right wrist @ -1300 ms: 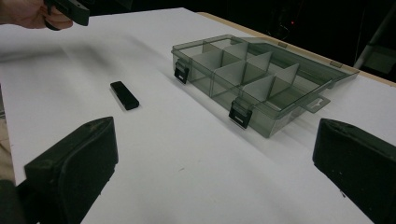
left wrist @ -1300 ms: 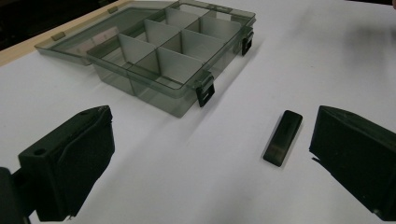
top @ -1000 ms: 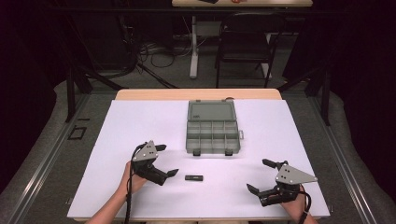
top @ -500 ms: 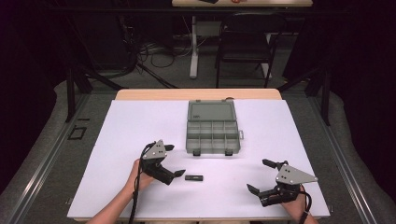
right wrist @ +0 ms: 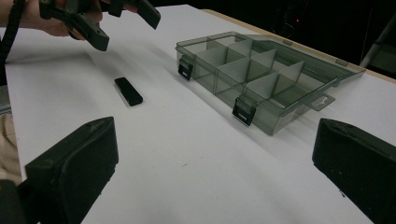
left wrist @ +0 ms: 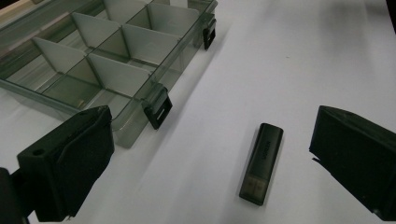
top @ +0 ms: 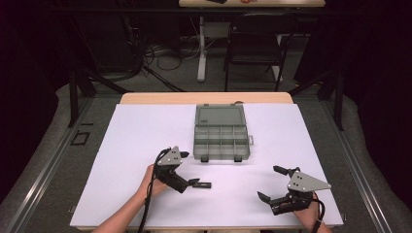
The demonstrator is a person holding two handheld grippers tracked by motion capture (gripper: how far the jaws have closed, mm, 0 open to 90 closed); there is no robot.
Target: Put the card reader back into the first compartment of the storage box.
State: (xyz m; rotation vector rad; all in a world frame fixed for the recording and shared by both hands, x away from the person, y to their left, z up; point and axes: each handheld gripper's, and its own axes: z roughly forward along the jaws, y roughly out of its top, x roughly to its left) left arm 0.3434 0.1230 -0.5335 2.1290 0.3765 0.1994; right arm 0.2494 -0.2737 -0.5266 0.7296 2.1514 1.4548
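I held my left tongs (top: 190, 181) spread over the memory stick (left wrist: 261, 163), jaws either side so they could close across its narrow width. It lay flat on the white tabletop (top: 131, 141), just short of the open compartment box (top: 221, 141) (latches facing me). My right tongs (top: 276, 183) waited spread, well apart, bare room between.

White-covered wooden counter (top: 145, 131) carrying open grey translucent plastic compartment box (top: 221, 132) at centre; small black rectangular USB stick (top: 202, 184) lying flat nearer front edge.
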